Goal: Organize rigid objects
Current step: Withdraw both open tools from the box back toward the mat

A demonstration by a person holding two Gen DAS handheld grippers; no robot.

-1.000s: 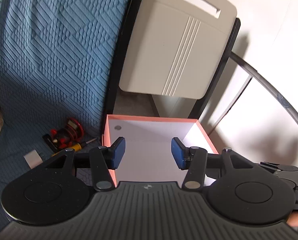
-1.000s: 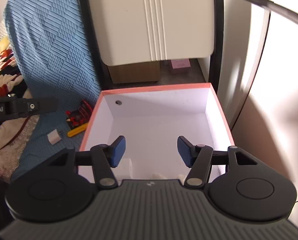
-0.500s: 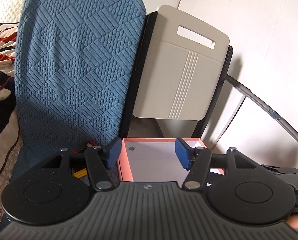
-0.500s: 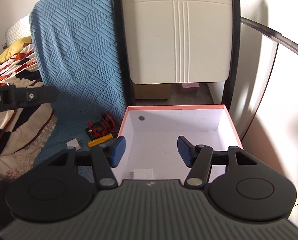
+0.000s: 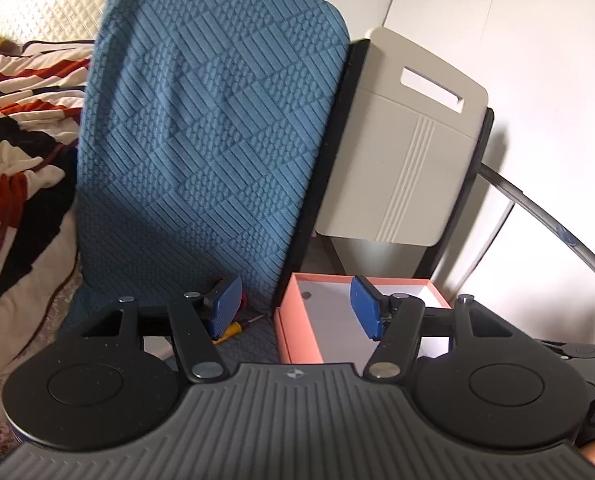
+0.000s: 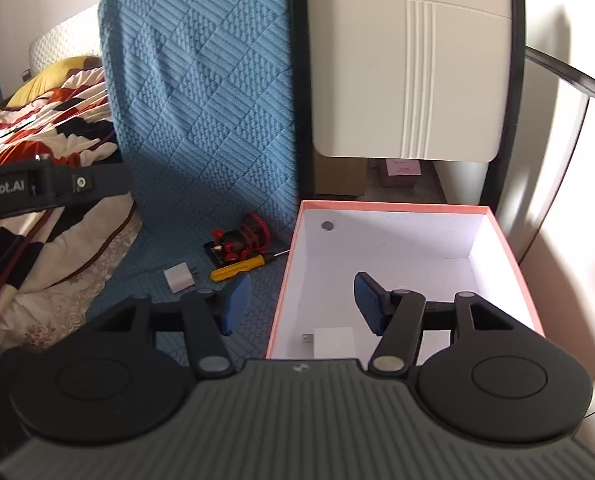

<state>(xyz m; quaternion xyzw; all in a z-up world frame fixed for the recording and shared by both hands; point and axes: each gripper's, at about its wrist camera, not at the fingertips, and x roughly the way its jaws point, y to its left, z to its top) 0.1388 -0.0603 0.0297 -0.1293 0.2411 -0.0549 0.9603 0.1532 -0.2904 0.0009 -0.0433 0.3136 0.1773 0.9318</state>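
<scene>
Your way down into the pink box (image 6: 409, 209) is open from above; only a white charger (image 6: 334, 342) lies on its near floor. Its left wall stands between you and the blue cover (image 6: 201, 120), where the yellow screwdriver (image 6: 239, 268), the red-and-black gadget (image 6: 239, 242) and a white plug (image 6: 180, 277) crowd together. Behind the box, the beige panel (image 6: 409, 72) overhangs its far edge.
</scene>
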